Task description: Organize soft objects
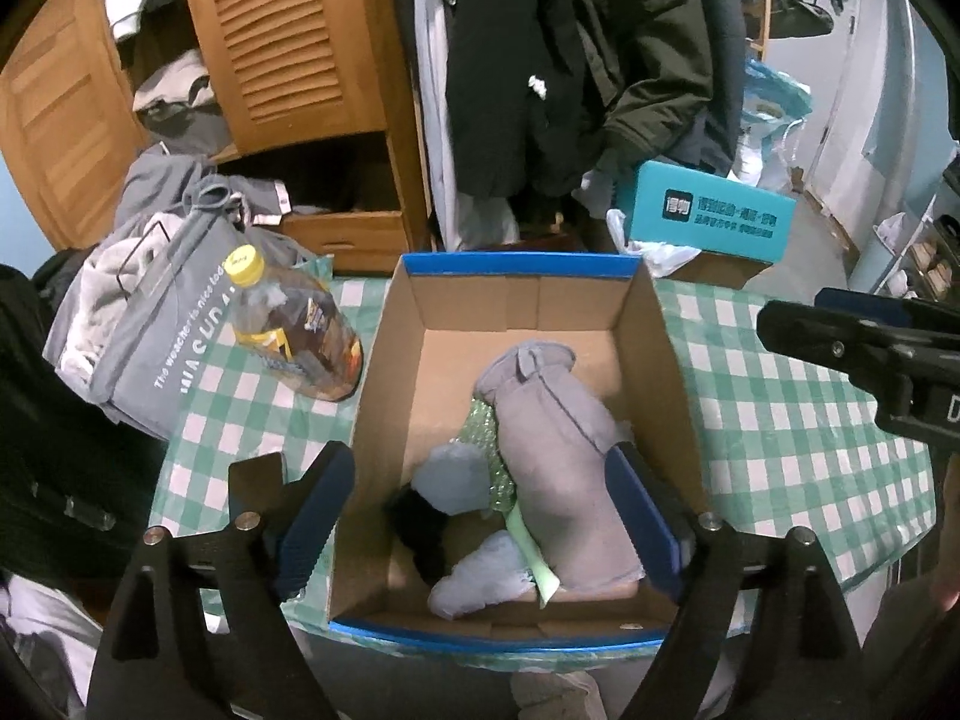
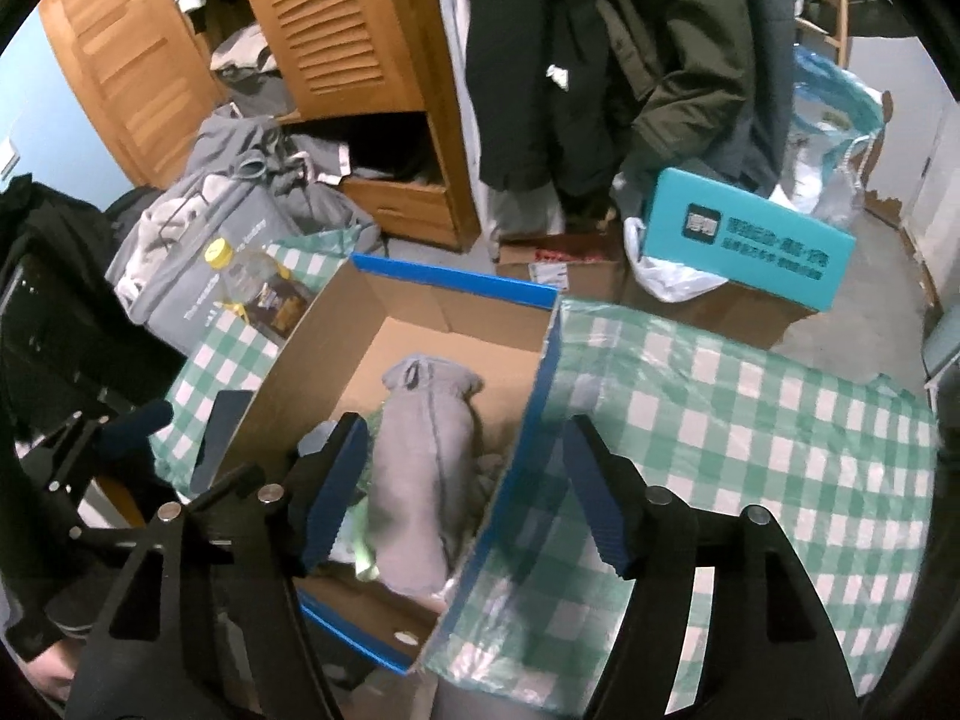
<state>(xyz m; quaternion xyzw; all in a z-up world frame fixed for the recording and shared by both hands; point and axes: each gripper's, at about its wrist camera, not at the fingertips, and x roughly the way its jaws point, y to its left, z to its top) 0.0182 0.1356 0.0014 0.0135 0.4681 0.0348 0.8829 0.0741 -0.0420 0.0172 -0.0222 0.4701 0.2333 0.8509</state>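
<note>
An open cardboard box with a blue rim (image 1: 516, 264) stands on the checked table. A rolled grey garment (image 1: 558, 456) lies in it, beside two pale blue soft pieces (image 1: 456, 477), a black one (image 1: 420, 534) and green bubble wrap (image 1: 483, 432). My left gripper (image 1: 480, 456) hangs open above the box, with its pads clear of the garment on either side. In the right wrist view my right gripper (image 2: 465, 426) is open too. It straddles the box's right wall (image 2: 528, 408), one finger over the grey garment (image 2: 420, 468) and the other over the cloth. Nothing is held.
A yellow-capped bottle (image 1: 288, 324) and a grey tote bag (image 1: 150, 348) sit left of the box. Right of the box the green checked tablecloth (image 2: 750, 450) stretches away. Behind are a teal carton (image 1: 714, 216), a wooden wardrobe (image 1: 288, 48) and hanging dark coats (image 1: 540, 60).
</note>
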